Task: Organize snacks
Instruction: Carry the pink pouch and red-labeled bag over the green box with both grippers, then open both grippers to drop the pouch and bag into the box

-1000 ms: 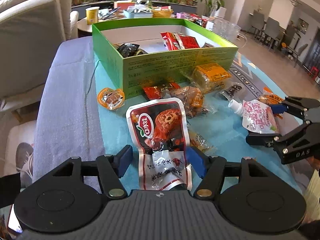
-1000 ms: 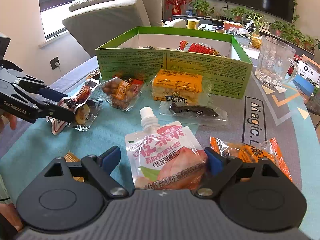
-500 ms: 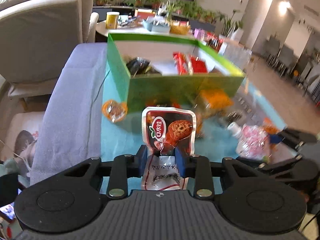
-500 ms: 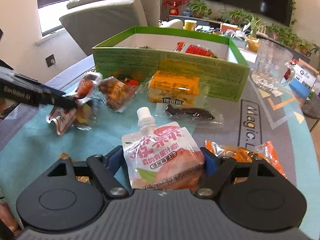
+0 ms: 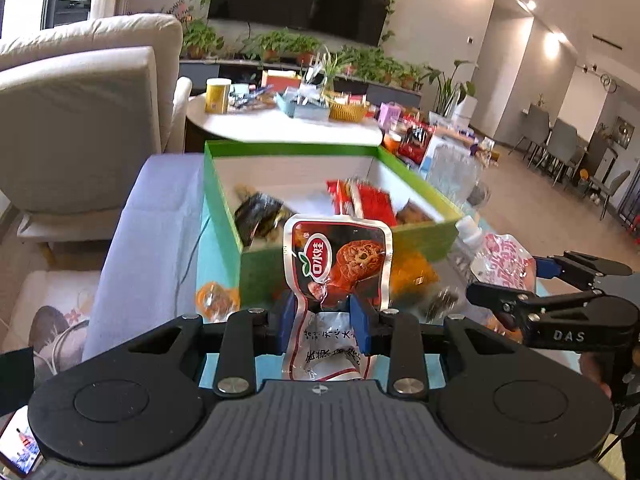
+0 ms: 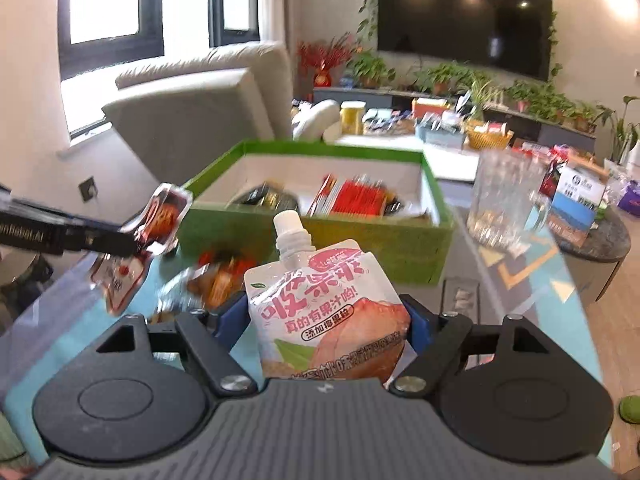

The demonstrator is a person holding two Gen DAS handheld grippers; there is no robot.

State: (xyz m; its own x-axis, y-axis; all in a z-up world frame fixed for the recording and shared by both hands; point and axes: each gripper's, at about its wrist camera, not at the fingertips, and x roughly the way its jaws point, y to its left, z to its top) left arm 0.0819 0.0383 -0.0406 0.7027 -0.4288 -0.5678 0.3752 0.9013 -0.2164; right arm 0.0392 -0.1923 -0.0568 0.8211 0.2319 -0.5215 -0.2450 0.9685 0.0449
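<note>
Left wrist view: the left claw (image 5: pixel 325 316) is narrowed onto the lower part of a red meat-snack packet (image 5: pixel 337 264), blue pads pressing its sides. The packet is off the table (image 5: pixel 224 252), standing upright in the grip, long axis running away from the camera, printed face toward the lens, top edge aimed at the green box (image 5: pixel 348 240). The box is open and already holds a dark packet and red packets. To the right, the right claw (image 5: pixel 516 280) carries the pink pouch. Judged step: carry phase of a two-handed pick, both snacks raised and the box ahead.

Right wrist view: the right claw (image 6: pixel 326 326) is clamped on a pink juice pouch (image 6: pixel 324 304), pads at either flank. The pouch is upright, white spout uppermost and pointing toward the box wall (image 6: pixel 360 240); long axis vertical in frame. The left claw with its packet enters at far left. Loose snacks remain on the table before the box.

Next move, as judged: bring each item over the near wall, clear the rim, then release into free floor space.
</note>
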